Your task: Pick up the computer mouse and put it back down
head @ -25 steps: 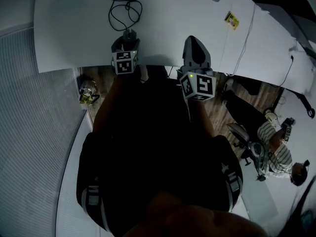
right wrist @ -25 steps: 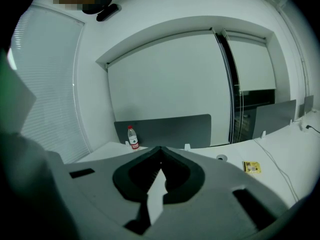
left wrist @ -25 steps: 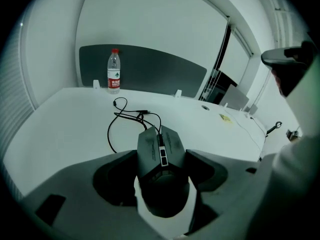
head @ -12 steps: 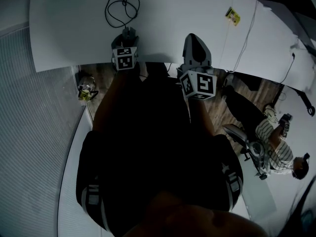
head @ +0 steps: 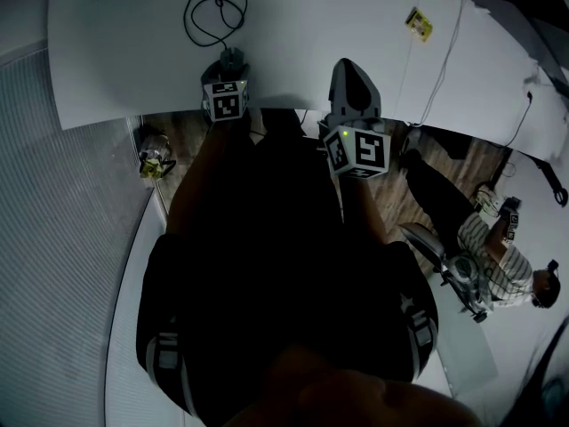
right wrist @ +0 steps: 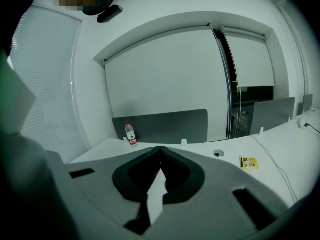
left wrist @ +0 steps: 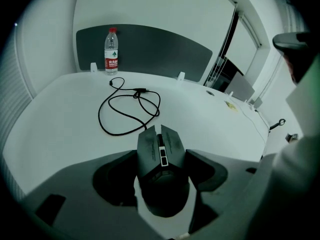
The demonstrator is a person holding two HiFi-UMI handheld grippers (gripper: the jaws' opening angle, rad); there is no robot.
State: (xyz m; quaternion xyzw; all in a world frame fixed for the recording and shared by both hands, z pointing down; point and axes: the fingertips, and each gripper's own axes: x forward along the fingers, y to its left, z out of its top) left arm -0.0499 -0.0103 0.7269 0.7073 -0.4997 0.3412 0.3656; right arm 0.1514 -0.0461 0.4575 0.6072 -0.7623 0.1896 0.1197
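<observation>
White curved desk (head: 124, 52) w/ grey divider panel (left wrist: 165, 49) at back, wood floor (head: 449, 163), slatted blinds (right wrist: 45, 84) left.

Left gripper (head: 229, 66) with computer mouse (left wrist: 162, 166) between jaws: edged slightly farther over counter (head: 116, 52), nearer cable (head: 212, 12) loops. Right gripper (head: 354, 76): barely moved.

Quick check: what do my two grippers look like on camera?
The left gripper and right gripper are grey-bodied with dark-lined jaws; each carries a white cube with black square markers. The person wears dark clothing.
</observation>
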